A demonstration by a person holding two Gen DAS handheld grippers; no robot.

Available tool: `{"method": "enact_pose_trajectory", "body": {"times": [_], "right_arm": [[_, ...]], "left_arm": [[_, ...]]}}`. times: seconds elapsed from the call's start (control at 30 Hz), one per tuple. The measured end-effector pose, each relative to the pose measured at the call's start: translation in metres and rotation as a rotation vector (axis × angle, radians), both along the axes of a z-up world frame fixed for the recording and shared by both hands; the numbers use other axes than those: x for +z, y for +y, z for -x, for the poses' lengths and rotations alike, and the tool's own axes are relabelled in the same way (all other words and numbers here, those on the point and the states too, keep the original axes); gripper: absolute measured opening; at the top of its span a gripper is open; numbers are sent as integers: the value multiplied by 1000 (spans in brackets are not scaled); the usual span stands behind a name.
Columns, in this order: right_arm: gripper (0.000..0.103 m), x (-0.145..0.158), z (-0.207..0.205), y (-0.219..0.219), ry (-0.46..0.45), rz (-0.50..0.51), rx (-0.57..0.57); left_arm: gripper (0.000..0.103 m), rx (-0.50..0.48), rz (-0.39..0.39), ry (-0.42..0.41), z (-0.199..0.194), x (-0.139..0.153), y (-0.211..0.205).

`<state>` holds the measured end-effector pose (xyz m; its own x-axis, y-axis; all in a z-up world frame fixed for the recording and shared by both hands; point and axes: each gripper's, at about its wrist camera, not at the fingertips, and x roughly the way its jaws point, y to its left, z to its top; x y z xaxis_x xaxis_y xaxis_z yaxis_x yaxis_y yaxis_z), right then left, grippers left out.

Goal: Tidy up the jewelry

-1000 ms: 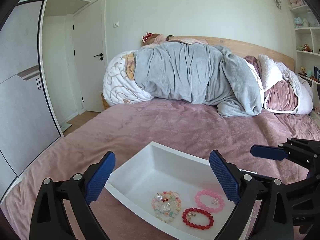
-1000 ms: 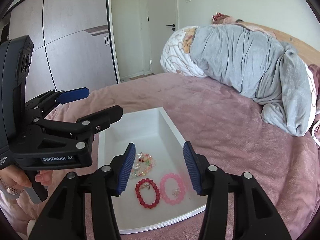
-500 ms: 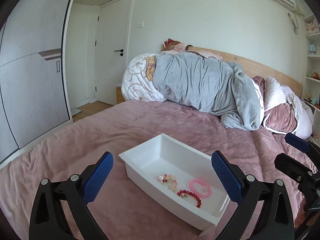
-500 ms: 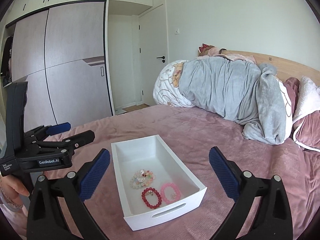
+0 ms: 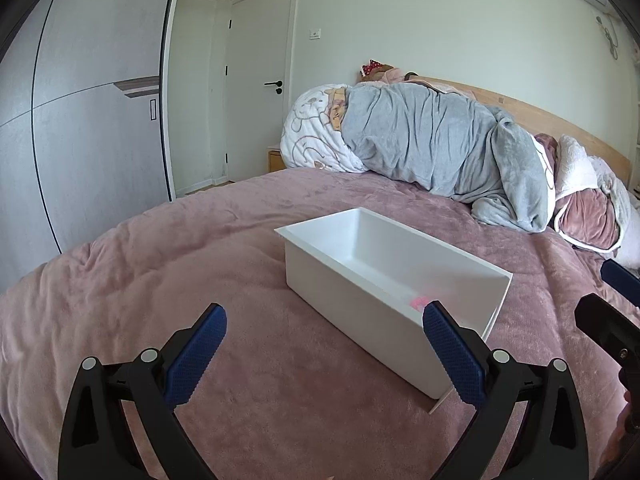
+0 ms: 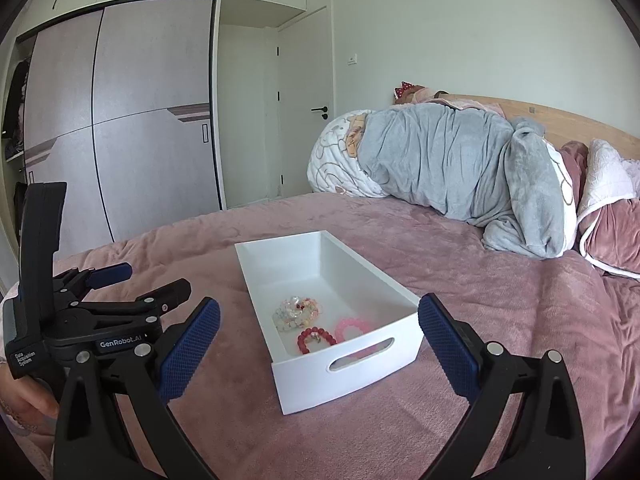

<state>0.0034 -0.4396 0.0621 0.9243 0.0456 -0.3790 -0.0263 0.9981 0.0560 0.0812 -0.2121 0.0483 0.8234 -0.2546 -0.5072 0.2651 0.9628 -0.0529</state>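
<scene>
A white box (image 6: pixel 332 376) with a handle slot stands on the pink bed (image 6: pixel 500 320). Inside lie a multicoloured bead bracelet (image 6: pixel 297 311), a red bead bracelet (image 6: pixel 316 339) and a pink bead bracelet (image 6: pixel 354 327). In the left wrist view the box (image 5: pixel 360 304) stands ahead and only a bit of the pink bracelet (image 5: pixel 419 302) shows over its wall. My right gripper (image 6: pixel 319 350) is open and empty, back from the box's near end. My left gripper (image 5: pixel 325 354) is open and empty, near the box's side; it also shows in the right wrist view (image 6: pixel 120 292).
A rolled grey and white duvet (image 6: pixel 448 172) and pink pillows (image 6: pixel 608 232) lie at the head of the bed. A wardrobe (image 6: pixel 120 120) and a door (image 6: pixel 306 108) stand beyond the bed's left edge.
Both grippers have pulled back and down from above the box. The right gripper, narrow a second ago, has opened wide. The three bracelets have stayed in the box.
</scene>
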Motion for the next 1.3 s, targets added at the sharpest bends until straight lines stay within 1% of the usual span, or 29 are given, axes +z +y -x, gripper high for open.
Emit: {"method": "enact_pose_trajectory", "body": {"times": [0.07,0.17,0.3,0.43,0.63,1.0,1.3], "right_arm": [[98,-12,1,-2,-7,-27,3],[98,-31,-3,-2,22,-41,-2],[98,-54,-9,1,46,-8,-23],[98,-64,-14,8,58,24,5],[98,-66,-16,9,54,19,7],[98,-58,-12,3,32,20,-24],[98,-56,-11,1,28,27,-26]], "left_arm": [[99,18,-5,-2,5,-7,2],[99,23,-21,-10,13,-19,0],[99,18,-59,-31,20,-35,-6],[99,-1,-92,-22,18,-47,-13],[99,2,-101,-54,20,-47,-17],[99,10,-99,-63,20,-43,-16],[99,16,-98,-65,20,-42,-13]]}}
